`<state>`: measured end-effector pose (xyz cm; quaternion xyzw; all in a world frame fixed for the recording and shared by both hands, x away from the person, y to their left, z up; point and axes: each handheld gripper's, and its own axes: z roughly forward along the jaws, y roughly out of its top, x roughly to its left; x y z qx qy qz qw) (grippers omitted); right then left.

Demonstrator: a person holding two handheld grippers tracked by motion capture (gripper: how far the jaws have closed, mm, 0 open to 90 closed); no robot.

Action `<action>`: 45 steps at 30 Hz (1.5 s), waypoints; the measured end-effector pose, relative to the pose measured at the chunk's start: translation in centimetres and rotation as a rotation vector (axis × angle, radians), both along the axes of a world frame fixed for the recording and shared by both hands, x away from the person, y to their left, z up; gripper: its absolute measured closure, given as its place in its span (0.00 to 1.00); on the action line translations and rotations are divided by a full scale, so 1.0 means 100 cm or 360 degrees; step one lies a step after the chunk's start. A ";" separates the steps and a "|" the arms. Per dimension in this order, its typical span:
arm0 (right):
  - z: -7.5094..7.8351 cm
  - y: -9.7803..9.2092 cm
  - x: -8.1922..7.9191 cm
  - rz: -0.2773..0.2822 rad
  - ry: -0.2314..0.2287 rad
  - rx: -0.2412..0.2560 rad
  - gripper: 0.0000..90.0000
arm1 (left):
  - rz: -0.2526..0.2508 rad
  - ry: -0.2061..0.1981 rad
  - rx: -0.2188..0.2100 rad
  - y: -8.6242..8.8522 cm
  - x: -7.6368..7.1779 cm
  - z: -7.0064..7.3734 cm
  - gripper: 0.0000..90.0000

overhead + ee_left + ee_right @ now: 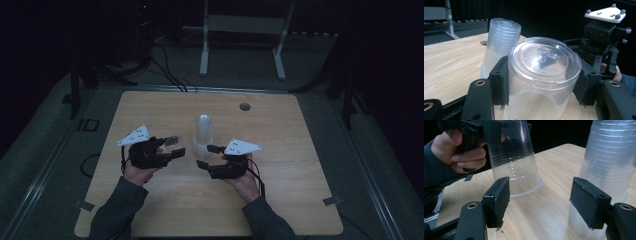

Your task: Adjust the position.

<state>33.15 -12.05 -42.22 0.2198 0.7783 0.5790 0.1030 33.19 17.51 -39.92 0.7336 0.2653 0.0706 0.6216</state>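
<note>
Left gripper view: clear cup (544,75) clamped between jaws.

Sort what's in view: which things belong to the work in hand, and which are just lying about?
In the job: single clear cup, upside down, clamped in the left gripper; stack of cups; right gripper, jaws open.

Lying about: white frame and cables on the floor beyond the table.

On the surface (150,205) a stack of cups (203,131) stands upside down near the middle. The left gripper (176,146) sits just left of it, a single cup (541,75) between its fingers (500,80); the right gripper (206,156) lies just before the stack, to its right.
</note>
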 end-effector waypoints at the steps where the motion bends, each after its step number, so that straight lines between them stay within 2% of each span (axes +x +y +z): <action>1: 0.000 0.000 0.000 0.0004 0.0002 0.0005 0.35 | -0.0002 0.0002 -0.0002 0.000 0.000 0.000 0.45; 17: 0.002 0.006 -0.003 0.0038 -0.0006 0.0059 0.29 | -0.0038 0.0030 -0.0071 -0.004 0.000 -0.001 0.45; 26: 0.002 0.009 -0.005 0.0088 -0.0010 0.0104 0.28 | -0.0069 0.0042 -0.0126 -0.006 -0.001 0.000 0.45; 39: 0.001 0.013 -0.006 0.0110 -0.0008 0.0142 0.28 | -0.0075 0.0056 -0.0159 -0.008 -0.001 -0.002 0.45; 42: 0.001 0.014 -0.005 0.0116 -0.0003 0.0159 0.28 | -0.0081 0.0059 -0.0177 -0.008 -0.001 -0.003 0.45; 43: 0.001 0.014 -0.004 0.0130 0.0002 0.0188 0.27 | -0.0091 0.0064 -0.0213 -0.009 -0.001 -0.003 0.45; 45: 0.000 0.014 -0.004 0.0131 0.0010 0.0201 0.27 | -0.0099 0.0066 -0.0231 -0.009 -0.001 -0.003 0.45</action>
